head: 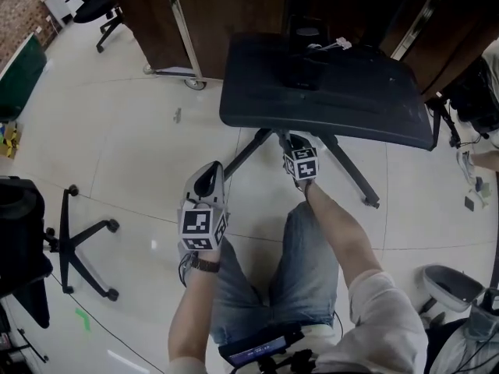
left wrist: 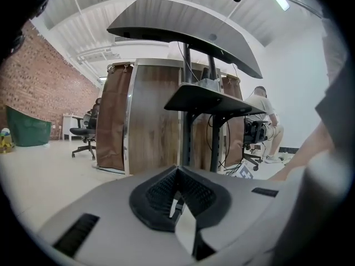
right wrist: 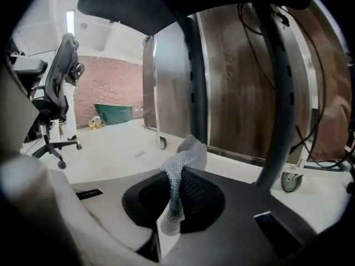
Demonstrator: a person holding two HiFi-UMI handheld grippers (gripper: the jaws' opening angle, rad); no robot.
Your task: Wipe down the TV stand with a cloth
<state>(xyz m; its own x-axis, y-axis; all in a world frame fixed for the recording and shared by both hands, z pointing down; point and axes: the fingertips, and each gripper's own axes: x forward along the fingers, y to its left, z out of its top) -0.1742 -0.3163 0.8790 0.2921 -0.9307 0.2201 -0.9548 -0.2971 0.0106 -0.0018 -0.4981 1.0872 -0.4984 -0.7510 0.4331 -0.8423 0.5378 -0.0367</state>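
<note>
1. My right tongs [right wrist: 184, 169] are clenched on the cloth [right wrist: 181, 158]. The right gripper view shows the grey mesh pinched between the dark pads, with a folded tuft standing up past the tips and a strip hanging down into the gap behind them.
2. My left tongs [left wrist: 177, 173] are closed as well, pads meeting at the tips. I see nothing caught between them.
3. In the head view the right tongs [head: 295, 142] are low, under the front edge of the stand [head: 327, 92] and close to where its splayed legs join the post. The left tongs [head: 207, 181] hang further back and to the left over the floor [head: 132, 146], apart from the stand.
4. From the right gripper view the cloth is near the stand's dark uprights [right wrist: 275, 93], with the dark panel overhead. The tuft lines up with the thinner upright, but I cannot tell whether it touches it.
5. The left gripper view looks up at the stand [left wrist: 206, 97] from a distance. Its small shelf sits below the wide top panel, with wood-faced cabinets [left wrist: 152, 115] behind.
</note>
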